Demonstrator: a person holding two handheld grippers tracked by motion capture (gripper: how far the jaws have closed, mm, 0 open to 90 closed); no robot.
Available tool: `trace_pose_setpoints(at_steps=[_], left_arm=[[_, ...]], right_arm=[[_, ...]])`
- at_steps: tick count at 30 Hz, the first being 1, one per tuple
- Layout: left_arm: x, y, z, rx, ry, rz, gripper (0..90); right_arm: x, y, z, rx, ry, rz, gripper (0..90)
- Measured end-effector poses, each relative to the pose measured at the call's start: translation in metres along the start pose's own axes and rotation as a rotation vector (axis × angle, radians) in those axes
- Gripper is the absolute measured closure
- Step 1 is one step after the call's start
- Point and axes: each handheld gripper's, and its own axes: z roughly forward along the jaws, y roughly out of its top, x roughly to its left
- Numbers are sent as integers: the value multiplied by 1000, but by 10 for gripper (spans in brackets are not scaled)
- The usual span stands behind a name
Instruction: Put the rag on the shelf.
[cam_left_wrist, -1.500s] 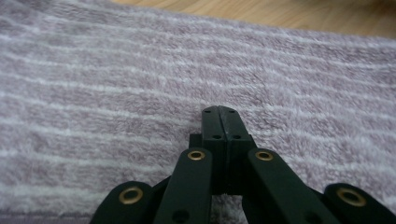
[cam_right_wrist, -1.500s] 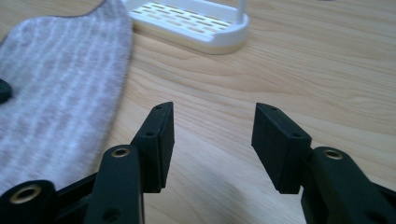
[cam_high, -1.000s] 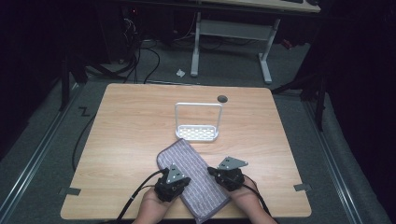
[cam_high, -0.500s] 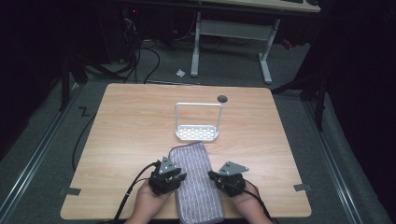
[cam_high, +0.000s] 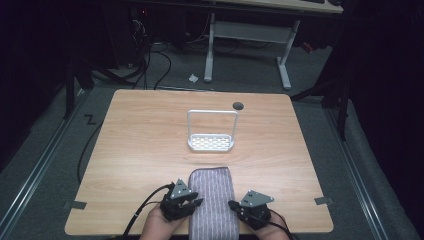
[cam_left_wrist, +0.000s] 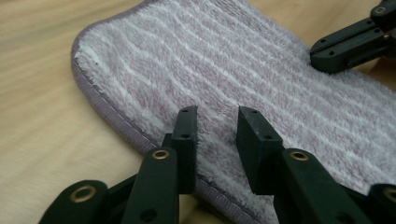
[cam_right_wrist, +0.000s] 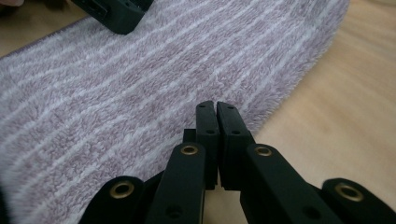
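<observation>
A purple-and-white striped towel (cam_high: 212, 200) lies folded lengthwise at the table's near edge, between my two grippers. My left gripper (cam_high: 195, 204) sits at its left long edge. In the left gripper view its jaws (cam_left_wrist: 217, 116) stand apart over the towel's (cam_left_wrist: 233, 60) hem; they have just been opening and pinch nothing. My right gripper (cam_high: 234, 205) is at the towel's right edge. In the right gripper view its jaws (cam_right_wrist: 215, 106) are pressed together above the towel (cam_right_wrist: 116, 84), with no cloth seen between them.
A white perforated tray with a tall wire handle (cam_high: 211, 142) stands mid-table beyond the towel. A dark round grommet (cam_high: 238, 105) sits near the far edge of the wooden table (cam_high: 140, 130). Cables trail from both grippers off the near edge.
The towel has swung from lying slantwise to running straight away from me. My left jaws have opened off it, and the right gripper has shifted right and down toward the near edge.
</observation>
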Motion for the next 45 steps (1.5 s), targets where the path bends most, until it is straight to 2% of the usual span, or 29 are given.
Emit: trace_pose_setpoints(at_steps=[2, 4, 7, 10, 11, 12, 14, 16, 19, 20, 21, 22, 23, 26, 27, 28, 30, 32, 33, 34, 35, 37, 38, 39, 40, 43, 45], left_arm=[[-6, -1, -1, 14, -15, 20, 661], [-6, 1, -1, 16, -37, 7, 640], [2, 5, -5, -32, -16, -19, 621], [17, 8, -11, -120, 71, -82, 532], [20, 10, -10, -129, 97, -101, 532], [25, 12, -8, -132, 131, -139, 537], [29, 16, -2, -127, 159, -178, 532], [29, 20, 7, -115, 214, -170, 527], [30, 21, 17, -117, 253, -174, 533], [32, 22, 21, -92, 287, -171, 543], [32, 22, 21, -92, 287, -171, 546], [34, 23, 22, -78, 271, -193, 546], [34, 23, 22, -75, 270, -198, 553], [33, 23, 23, -75, 258, -199, 579], [32, 23, 23, -78, 257, -210, 590], [32, 23, 23, -79, 257, -214, 607], [30, 23, 24, -80, 253, -219, 634], [29, 22, 24, -80, 251, -218, 652], [29, 22, 24, -78, 250, -216, 669], [29, 22, 24, -78, 247, -214, 678], [28, 22, 24, -77, 239, -212, 710], [29, 22, 24, -76, 232, -213, 723], [29, 22, 24, -76, 227, -214, 741], [30, 22, 24, -76, 220, -217, 741], [30, 22, 24, -78, 217, -221, 747], [30, 23, 26, -80, 207, -242, 764], [28, 24, 28, -77, 206, -238, 792]], right_arm=[[5, -6, -6, -5, 6, 9, 873], [6, -9, -9, -5, 5, 12, 853], [5, -7, -13, -35, 0, 20, 820], [-2, -3, -17, -89, -34, 37, 776], [-2, -3, -17, -89, -34, 37, 772], [-4, -3, -17, -93, -38, 45, 767], [-10, -2, -17, -111, -48, 65, 748], [-13, -2, -15, -119, -60, 74, 721], [-15, -3, -13, -122, -78, 76, 699], [-15, -5, -11, -116, -93, 82, 659], [-15, -5, -11, -116, -93, 82, 659], [-15, -5, -10, -111, -101, 84, 660], [-16, -4, -9, -114, -108, 83, 655], [-18, 0, -6, -129, -115, 97, 629], [-24, 12, 0, -136, -127, 110, 580], [-26, 17, 3, -137, -137, 114, 565], [-33, 29, 13, -150, -160, 132, 561], [-36, 32, 18, -149, -166, 141, 562], [-40, 37, 26, -136, -167, 163, 563], [-43, 40, 33, -120, -162, 171, 570], [-46, 44, 43, -92, -180, 177, 601], [-48, 44, 46, -89, -187, 173, 617], [-52, 45, 51, -54, -196, 191, 617], [-52, 45, 51, -54, -196, 191, 617], [-53, 44, 53, -30, -186, 205, 625], [-51, 42, 52, -30, -175, 210, 692], [-48, 41, 50, -32, -172, 210, 727]])
